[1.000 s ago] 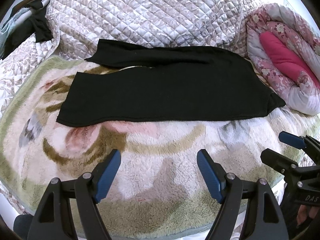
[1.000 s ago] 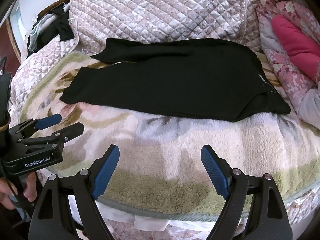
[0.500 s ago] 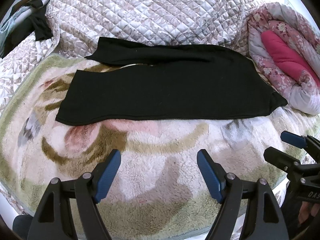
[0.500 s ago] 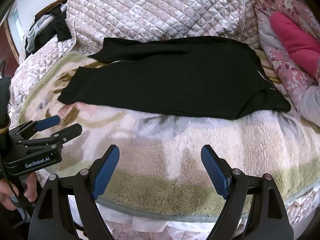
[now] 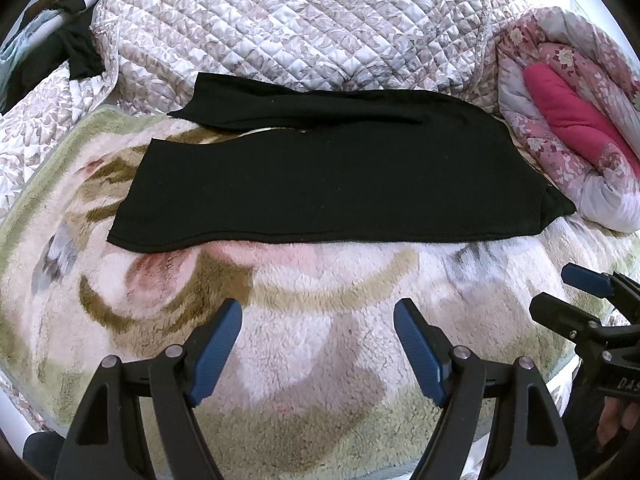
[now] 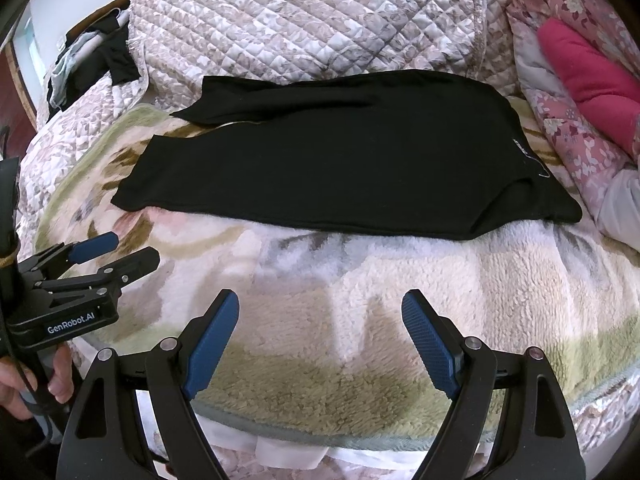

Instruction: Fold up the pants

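Black pants [image 5: 332,176] lie flat on a fleece blanket [image 5: 320,320]. Both tongs, left [image 5: 318,330] and right [image 6: 320,326], hover wide open, empty. Folding unstarted; next, likely grasp an edge.

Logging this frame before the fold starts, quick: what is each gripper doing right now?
Left gripper: open, holding nothing, above the fleece blanket, short of the black pants.
Right gripper: open, holding nothing.

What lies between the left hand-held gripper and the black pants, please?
Only bare fleece blanket separates the left hand-held gripper from the black pants, per the left wrist view.
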A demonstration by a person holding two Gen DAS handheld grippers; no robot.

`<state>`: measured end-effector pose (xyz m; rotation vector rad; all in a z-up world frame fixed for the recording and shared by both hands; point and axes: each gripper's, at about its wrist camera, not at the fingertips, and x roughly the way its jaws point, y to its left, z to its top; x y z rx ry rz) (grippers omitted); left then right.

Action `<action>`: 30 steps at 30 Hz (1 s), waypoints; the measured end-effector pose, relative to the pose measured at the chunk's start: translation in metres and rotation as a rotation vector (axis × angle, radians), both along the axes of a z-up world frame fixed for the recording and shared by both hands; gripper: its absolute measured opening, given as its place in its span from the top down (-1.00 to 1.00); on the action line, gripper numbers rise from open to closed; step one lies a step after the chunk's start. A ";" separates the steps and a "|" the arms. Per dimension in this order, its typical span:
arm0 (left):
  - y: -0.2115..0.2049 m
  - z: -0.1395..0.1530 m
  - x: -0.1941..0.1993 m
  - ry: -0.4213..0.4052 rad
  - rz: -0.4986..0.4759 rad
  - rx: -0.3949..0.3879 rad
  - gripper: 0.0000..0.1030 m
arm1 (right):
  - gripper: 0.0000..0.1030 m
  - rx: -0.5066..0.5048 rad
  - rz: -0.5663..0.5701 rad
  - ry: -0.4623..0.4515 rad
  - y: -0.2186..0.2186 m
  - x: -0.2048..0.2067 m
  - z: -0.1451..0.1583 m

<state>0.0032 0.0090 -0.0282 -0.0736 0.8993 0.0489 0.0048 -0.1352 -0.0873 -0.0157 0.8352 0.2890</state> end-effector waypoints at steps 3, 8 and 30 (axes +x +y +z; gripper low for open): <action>0.002 -0.002 0.003 0.006 0.004 -0.004 -0.56 | -0.62 0.003 -0.007 0.004 -0.003 0.003 -0.001; 0.010 -0.007 0.010 0.017 0.022 -0.017 -0.56 | -0.62 0.011 -0.033 0.013 -0.011 0.011 -0.004; 0.141 -0.036 0.036 -0.005 0.313 -0.309 -0.56 | -0.51 0.283 -0.262 0.054 -0.110 0.066 -0.016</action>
